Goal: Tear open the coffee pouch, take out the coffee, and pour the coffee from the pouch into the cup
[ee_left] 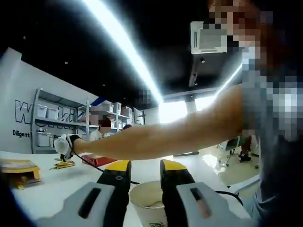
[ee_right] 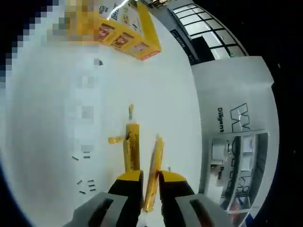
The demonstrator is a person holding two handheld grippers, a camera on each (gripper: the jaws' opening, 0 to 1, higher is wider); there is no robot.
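Where right tongs point(ee_right: 150, 182) gape, pouch point(ee_right: 155, 170) between.

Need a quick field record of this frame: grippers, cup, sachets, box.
left gripper: jaws either side of paper cup, contact unclear
cup contents: cannot tell
right gripper: coffee stick between jaws, grip unclear
second stick: lying flat on white table
yellow box: on table, far end
torn tab: beside second stick

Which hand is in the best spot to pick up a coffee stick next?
Right, probably. Its fingers already straddle a yellow coffee stick lying on the white table. The left gripper looks at the paper cup instead.
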